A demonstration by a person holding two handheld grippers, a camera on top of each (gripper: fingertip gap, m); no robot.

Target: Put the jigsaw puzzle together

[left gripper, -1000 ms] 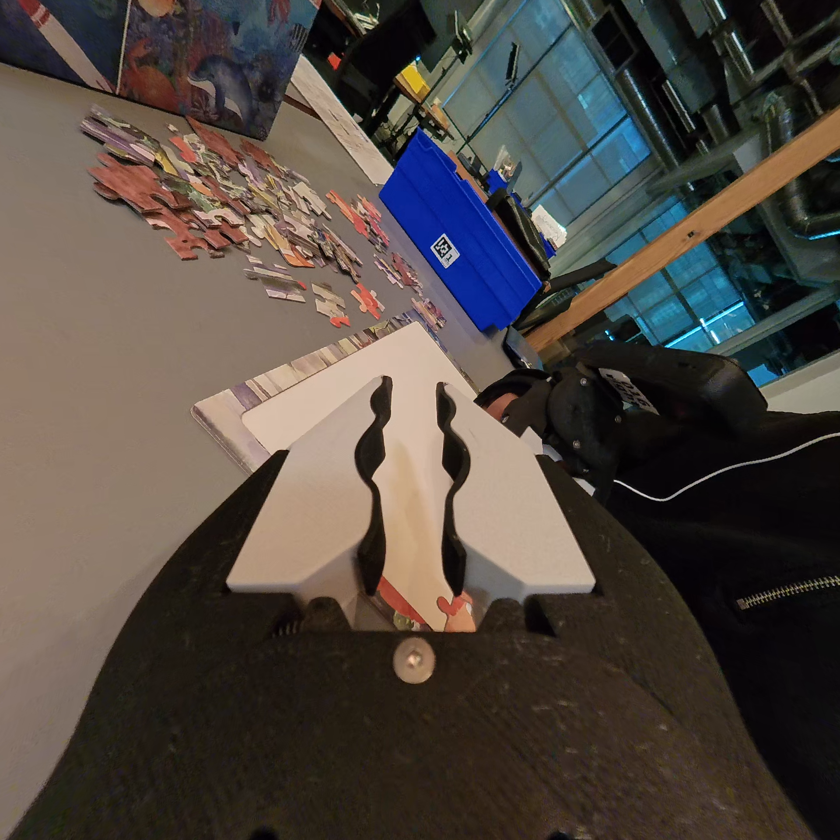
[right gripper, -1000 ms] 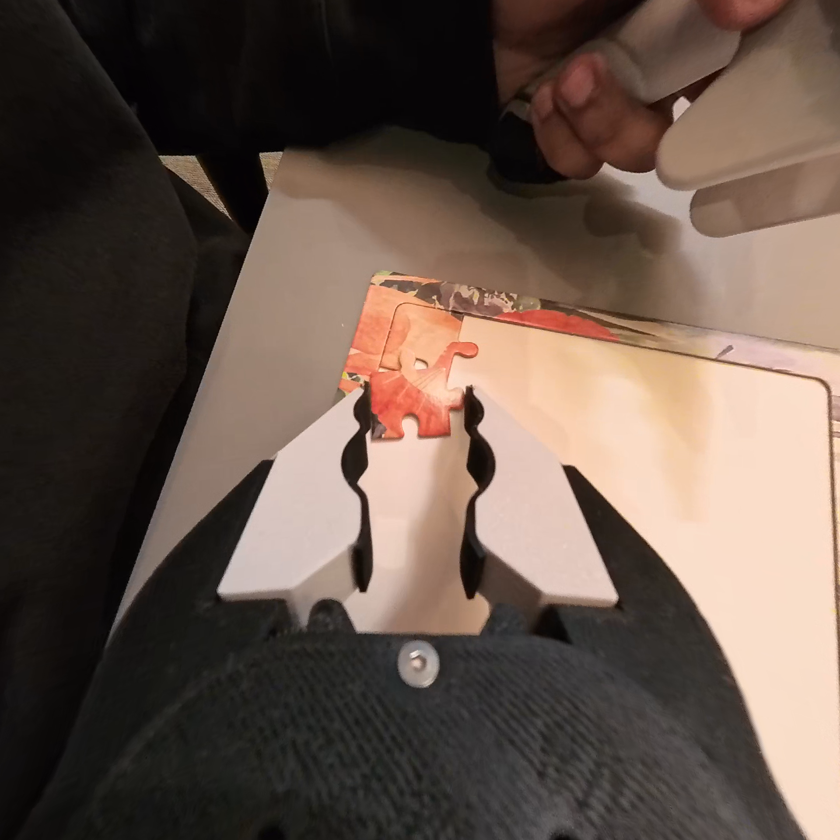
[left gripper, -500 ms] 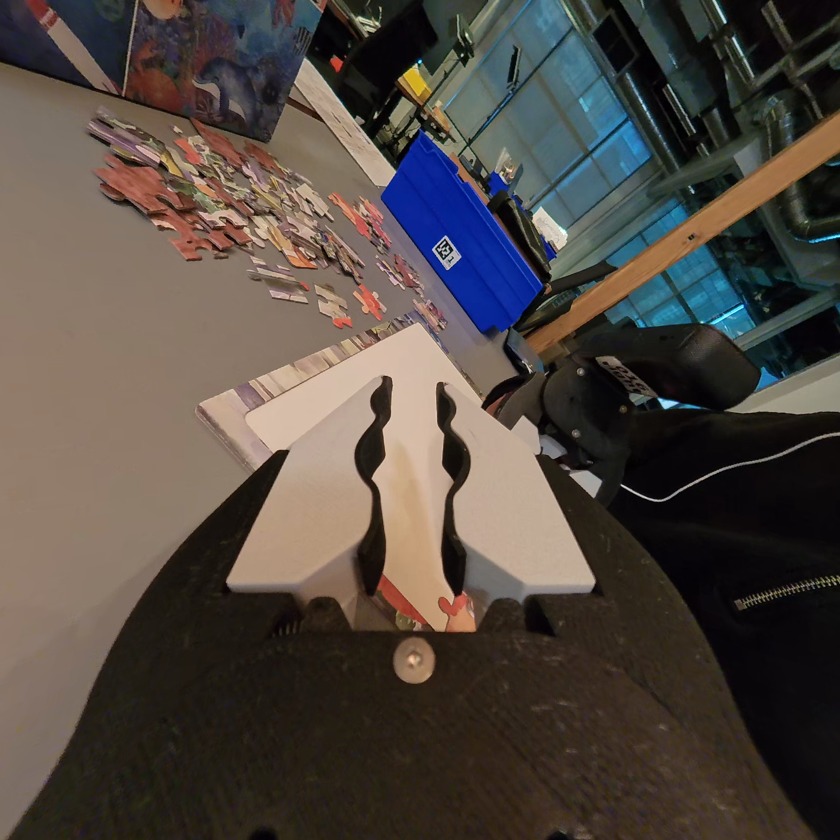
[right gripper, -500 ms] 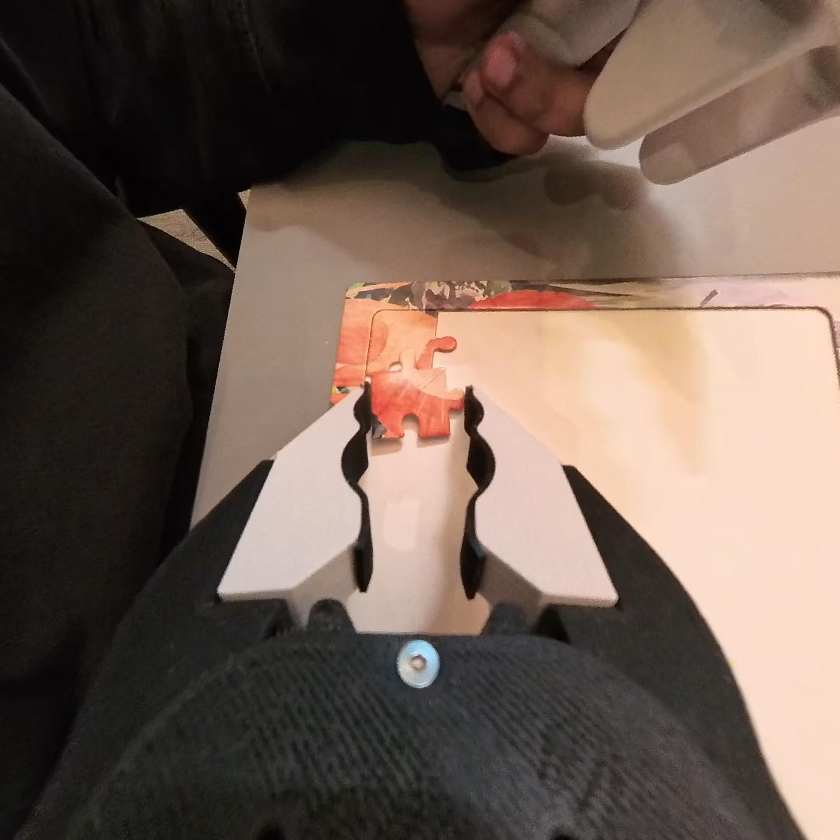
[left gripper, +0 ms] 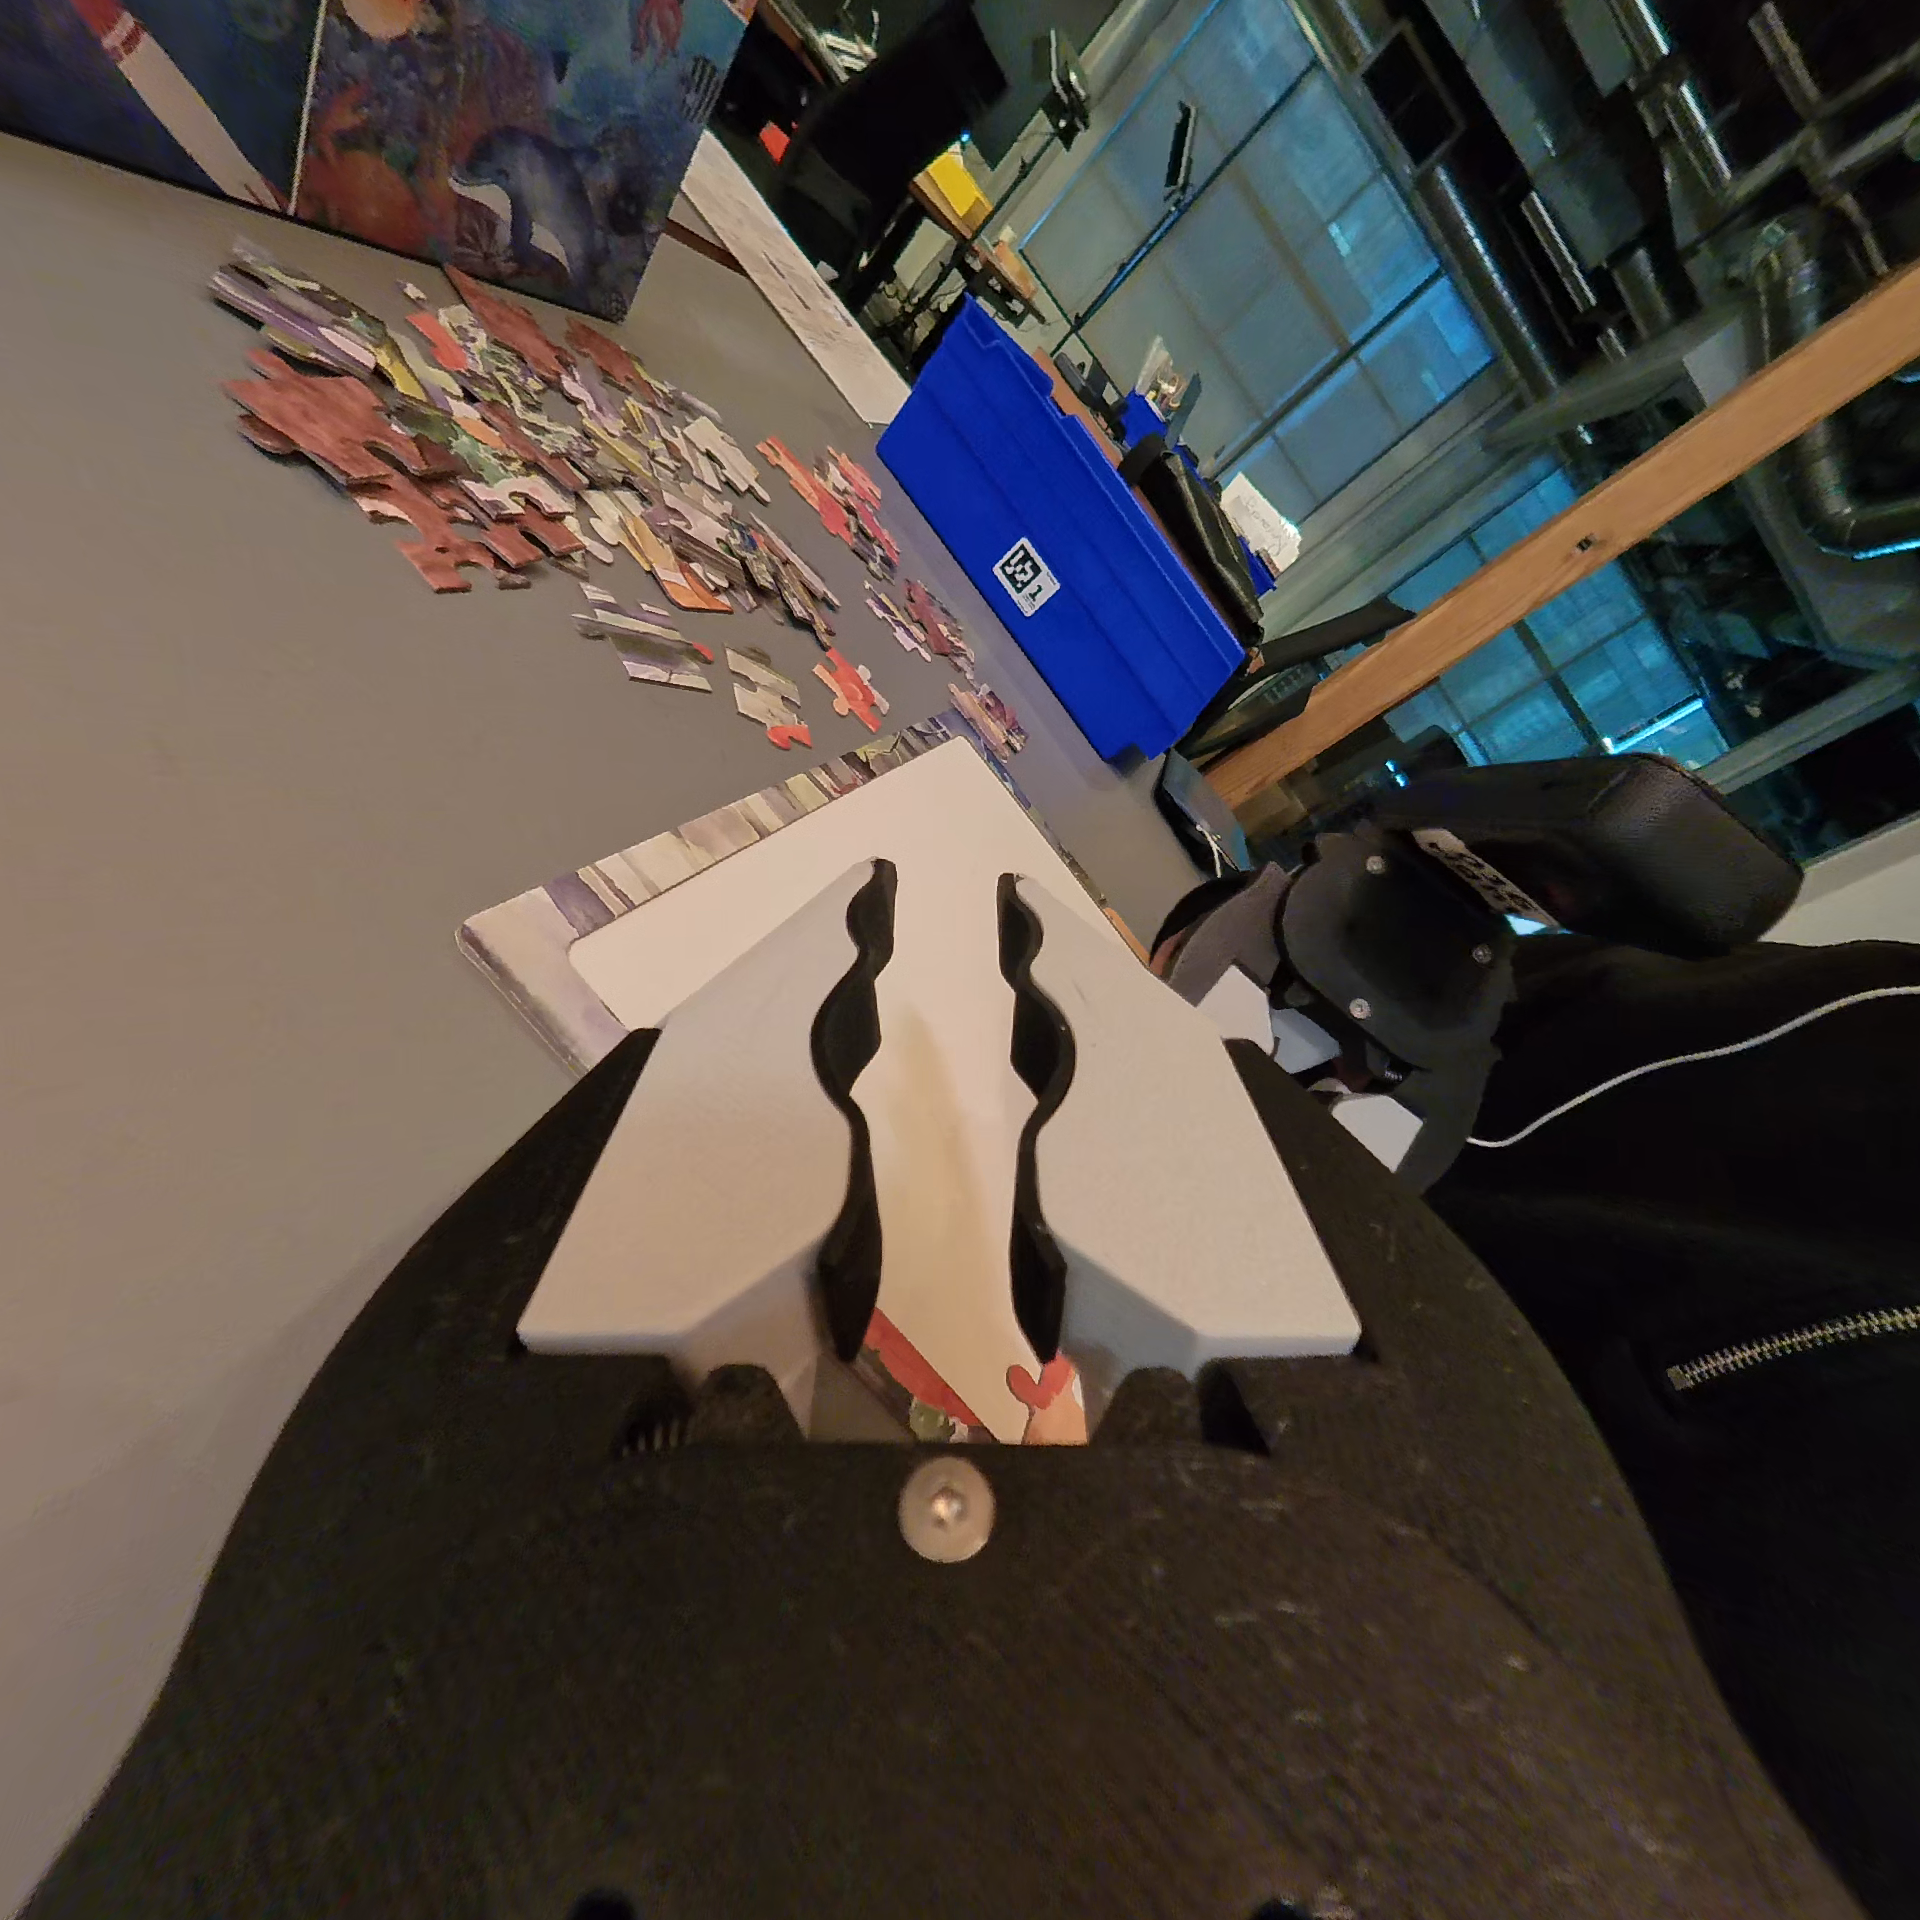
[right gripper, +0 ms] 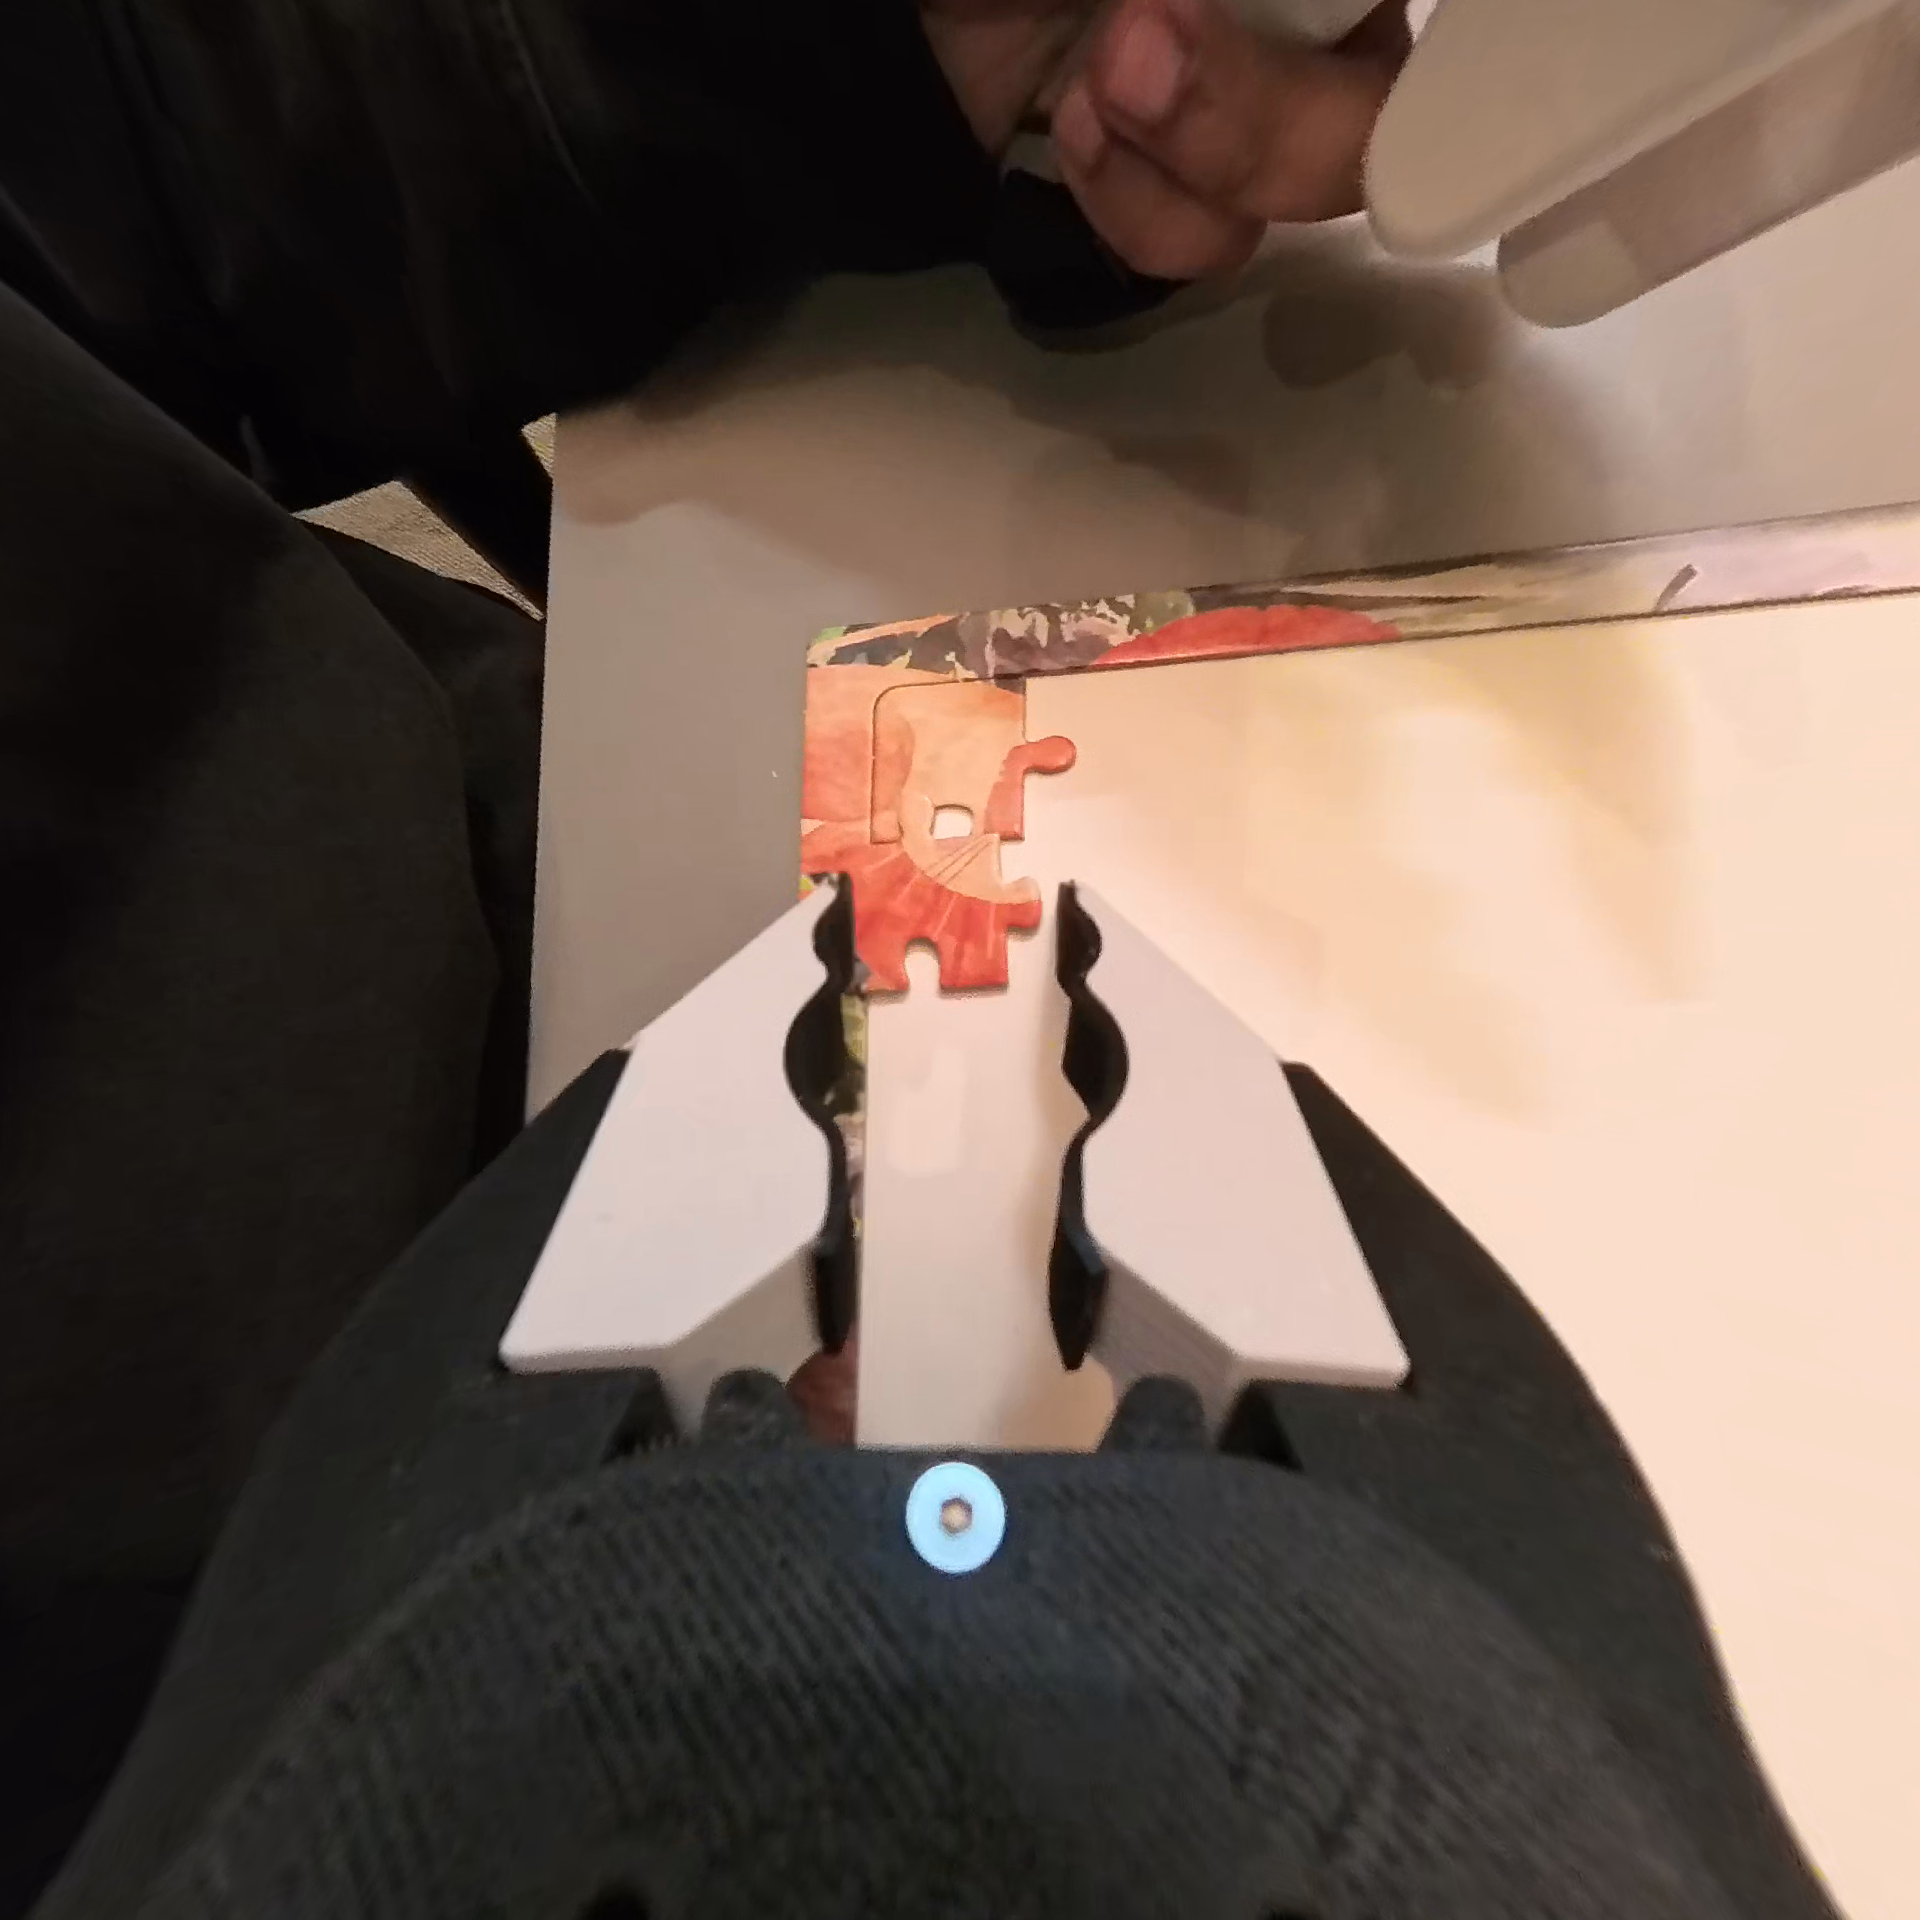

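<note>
The right gripper point(right gripper: 956, 894) hung over the near left corner of the puzzle tray point(right gripper: 1455, 935), its fingers spread apart and grasping nothing. An orange puzzle piece point(right gripper: 951, 930) lay flat on the tray between the two fingertips, its left edge just beside the left finger while a gap showed at the right one. It sat against a second orange piece point(right gripper: 951, 753) already set into the tray's corner, inside the printed border.

The left gripper point(left gripper: 940, 878) hovered above the tray's point(left gripper: 727, 904) pale middle, tilted, its fingers released with an empty gap between them. A hand point(right gripper: 1174, 156) held it near the tray's far edge.

Loose pieces point(left gripper: 520, 468) lay scattered toward the worktop's point(left gripper: 208, 831) far side, before the puzzle box point(left gripper: 468, 135). A blue bin point(left gripper: 1039, 540) stood beyond the worktop's edge.
</note>
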